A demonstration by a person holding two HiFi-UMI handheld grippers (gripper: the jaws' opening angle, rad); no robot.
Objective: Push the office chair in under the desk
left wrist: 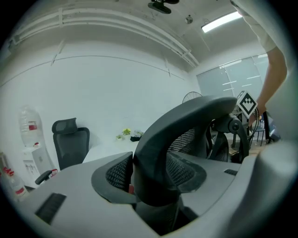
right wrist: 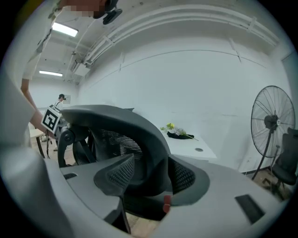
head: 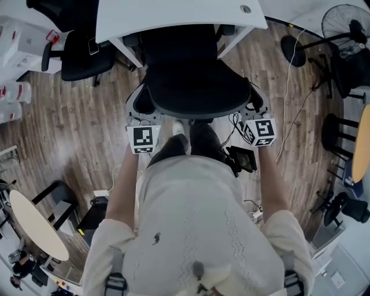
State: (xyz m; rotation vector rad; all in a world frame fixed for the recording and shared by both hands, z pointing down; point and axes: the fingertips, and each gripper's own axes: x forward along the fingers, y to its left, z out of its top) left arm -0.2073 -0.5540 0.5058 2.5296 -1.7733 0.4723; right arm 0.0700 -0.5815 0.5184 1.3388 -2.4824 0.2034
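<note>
A black mesh office chair (head: 193, 75) stands straight ahead of me, its seat partly beneath the white desk (head: 173, 17). My left gripper (head: 140, 107) holds the left edge of the backrest and my right gripper (head: 257, 105) the right edge. In the left gripper view the backrest's curved rim (left wrist: 186, 121) runs between the jaws, and the left gripper (left wrist: 151, 173) is shut on it. The right gripper (right wrist: 149, 177) is likewise shut on the rim (right wrist: 135, 125). The seat is hidden under the backrest in the head view.
A second black chair (head: 81, 52) stands left of the desk. A floor fan (head: 347, 23), black stands and loose cables (head: 289, 115) lie to the right. A round table (head: 34, 225) is behind me at the left. Small plants (right wrist: 177, 131) sit on the desk.
</note>
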